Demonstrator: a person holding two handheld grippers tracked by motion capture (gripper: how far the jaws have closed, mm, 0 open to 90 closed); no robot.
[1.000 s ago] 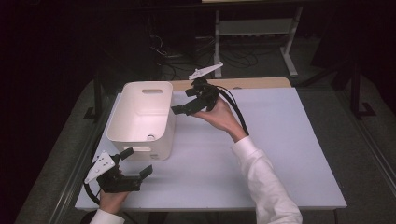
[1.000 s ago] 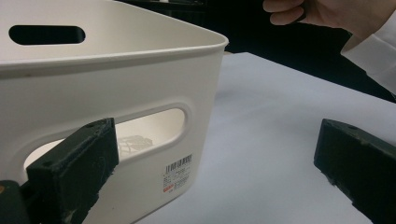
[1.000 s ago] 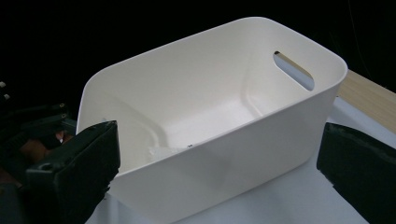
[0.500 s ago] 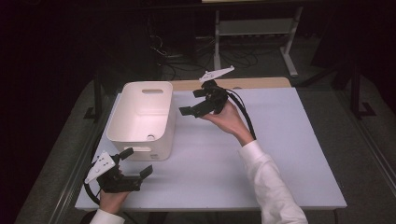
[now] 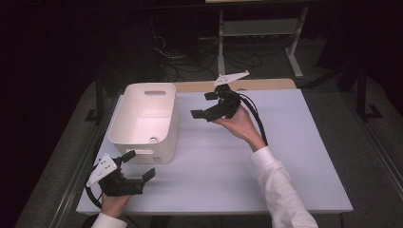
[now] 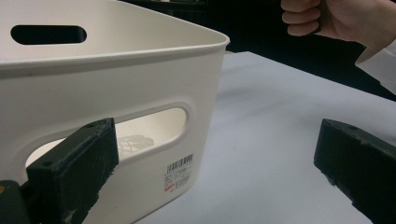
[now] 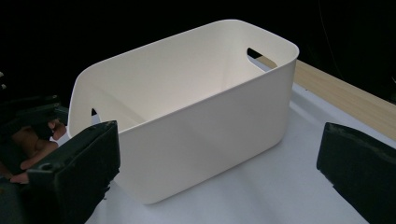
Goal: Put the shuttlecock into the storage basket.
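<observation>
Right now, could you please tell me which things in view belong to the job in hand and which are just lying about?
In the job:
- white bin, on the table
- left gripper, open, near the bin's end with the handle slot
- right gripper, open, raised beside the bin

Just lying about:
- wooden board at the table's far edge
- metal stand behind the table
- cables on the floor

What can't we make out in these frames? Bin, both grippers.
- White bin: floor mostly hidden in the left gripper view by its near wall; a pale patterned shape shows through the handle slot, unidentifiable.
- Label on the bin wall: print too small to read.
- Left gripper, right gripper: jaws apart, holding nothing; bodies cut off by the bottom edge in their own views.
- Bin floor in the right gripper view: near part hidden by its wall.
</observation>
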